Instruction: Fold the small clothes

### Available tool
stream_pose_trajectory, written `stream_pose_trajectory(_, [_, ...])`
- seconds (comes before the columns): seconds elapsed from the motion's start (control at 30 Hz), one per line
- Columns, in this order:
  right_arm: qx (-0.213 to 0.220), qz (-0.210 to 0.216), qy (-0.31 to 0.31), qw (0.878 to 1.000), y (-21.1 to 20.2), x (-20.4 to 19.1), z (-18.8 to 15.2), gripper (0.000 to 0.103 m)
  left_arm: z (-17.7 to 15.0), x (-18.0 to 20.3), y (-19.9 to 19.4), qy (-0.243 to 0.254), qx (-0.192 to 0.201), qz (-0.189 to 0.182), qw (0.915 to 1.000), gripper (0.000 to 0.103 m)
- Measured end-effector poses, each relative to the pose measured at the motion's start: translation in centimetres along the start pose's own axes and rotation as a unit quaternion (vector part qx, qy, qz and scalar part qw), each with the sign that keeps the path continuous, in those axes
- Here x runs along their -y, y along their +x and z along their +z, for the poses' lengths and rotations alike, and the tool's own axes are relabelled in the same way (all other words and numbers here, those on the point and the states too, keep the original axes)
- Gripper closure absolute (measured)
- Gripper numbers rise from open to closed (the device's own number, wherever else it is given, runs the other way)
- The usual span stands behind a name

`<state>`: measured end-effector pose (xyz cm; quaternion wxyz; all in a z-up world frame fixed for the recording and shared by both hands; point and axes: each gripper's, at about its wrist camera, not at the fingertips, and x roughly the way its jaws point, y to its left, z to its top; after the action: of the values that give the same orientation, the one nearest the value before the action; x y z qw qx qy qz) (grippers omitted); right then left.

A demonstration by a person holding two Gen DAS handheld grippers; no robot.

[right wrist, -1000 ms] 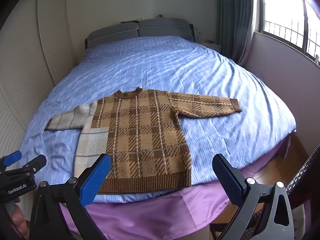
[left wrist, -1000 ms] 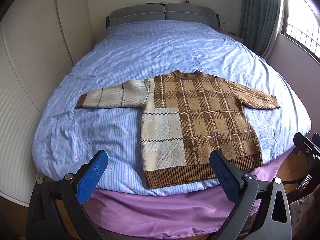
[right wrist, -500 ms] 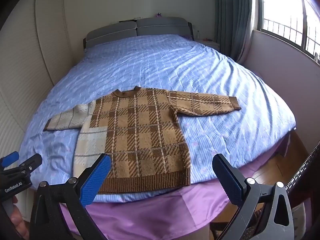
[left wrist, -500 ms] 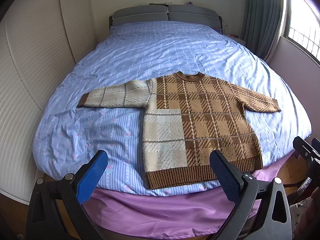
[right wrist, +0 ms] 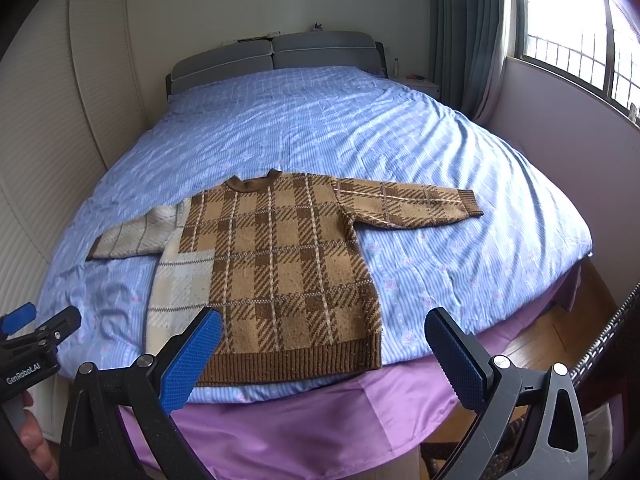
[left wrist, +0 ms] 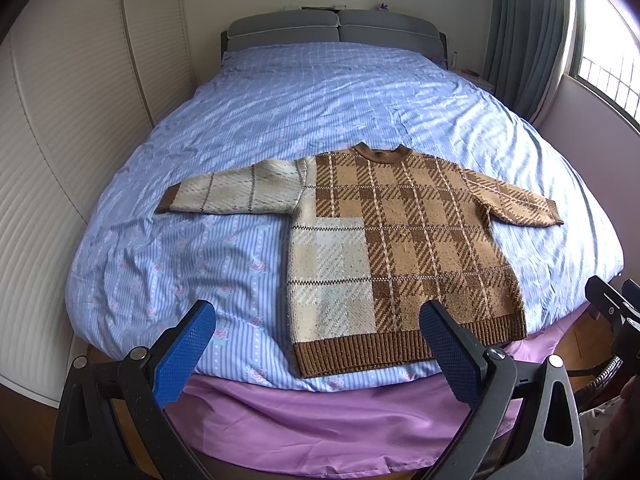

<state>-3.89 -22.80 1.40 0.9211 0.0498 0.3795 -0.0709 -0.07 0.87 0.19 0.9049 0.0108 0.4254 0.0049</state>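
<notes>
A small brown and cream plaid sweater (left wrist: 396, 240) (right wrist: 280, 264) lies flat on the bed with both sleeves spread out and its ribbed hem at the near edge. My left gripper (left wrist: 316, 328) hovers open in front of the hem, above the foot of the bed, holding nothing. My right gripper (right wrist: 320, 332) is likewise open and empty, a little short of the hem's right part. In the right wrist view the left gripper (right wrist: 32, 332) shows at the far left, held by a hand. The right gripper's tip (left wrist: 612, 304) shows at the right edge of the left wrist view.
A blue striped floral cover (left wrist: 320, 92) spreads over the bed, with a purple sheet (left wrist: 320, 412) hanging at the foot. A grey headboard (left wrist: 336, 32) stands at the back. White wardrobe doors (left wrist: 60, 120) run along the left; curtains and a window (right wrist: 580, 32) are on the right.
Both views have shifted slightly, so the sweater and bed sit a little higher and closer in frame. The sweater has not moved and both grippers stay open.
</notes>
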Motion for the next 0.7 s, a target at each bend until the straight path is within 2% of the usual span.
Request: stream_pose_trajectory(0.7, [-0.001, 0.001, 0.0, 1.0, 0.03, -0.06, 0.0, 0.001, -0.39, -0.08, -0.04, -0.002, -0.001, 0.001, 1.0, 0.0])
